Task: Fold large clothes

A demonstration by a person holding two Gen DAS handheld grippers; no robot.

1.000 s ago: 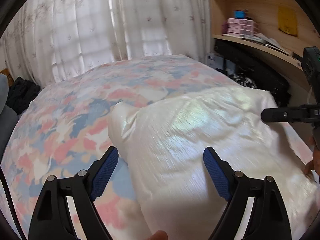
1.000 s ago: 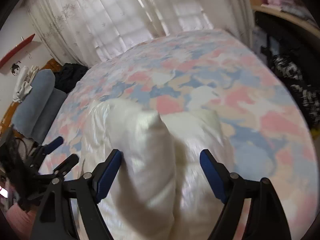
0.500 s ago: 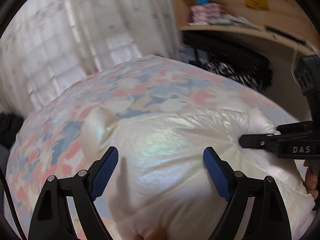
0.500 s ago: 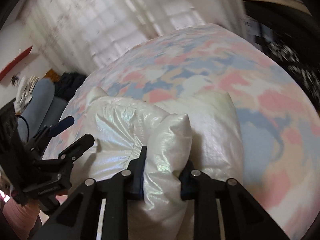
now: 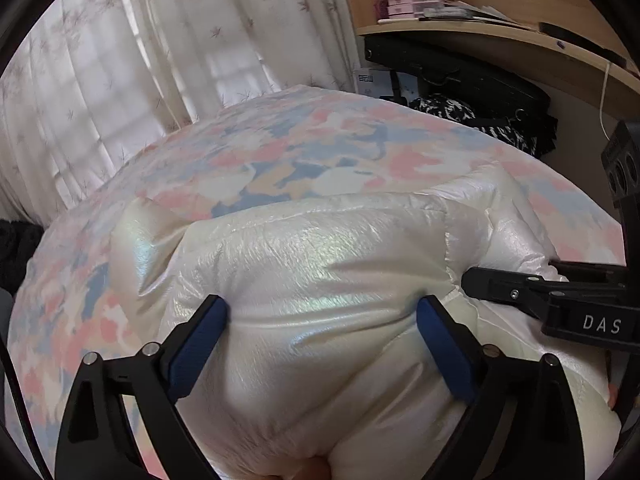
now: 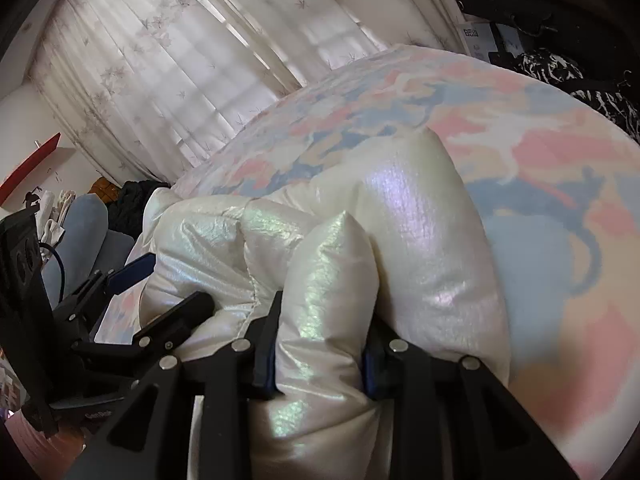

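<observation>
A puffy white iridescent jacket (image 5: 312, 264) lies bunched on the bed near its front edge; it also shows in the right wrist view (image 6: 420, 240). My left gripper (image 5: 322, 344) is open, its blue pads straddling a bulge of the jacket. My right gripper (image 6: 320, 344) is shut on a thick fold of the jacket. The right gripper shows in the left wrist view (image 5: 480, 280) at the jacket's right side. The left gripper shows in the right wrist view (image 6: 160, 280) at the jacket's left side.
The bed has a pink, blue and cream patterned cover (image 5: 320, 152). White curtains (image 5: 160, 60) hang behind it. A wooden shelf with boxes (image 5: 460, 16) and dark bags (image 5: 460, 76) stand to the right. A grey cushion and dark clothes (image 6: 100, 220) lie to the left.
My right gripper closed on a fold of the jacket. My left gripper moved in over the jacket and stayed open. The jacket bunched up between the two grippers.
</observation>
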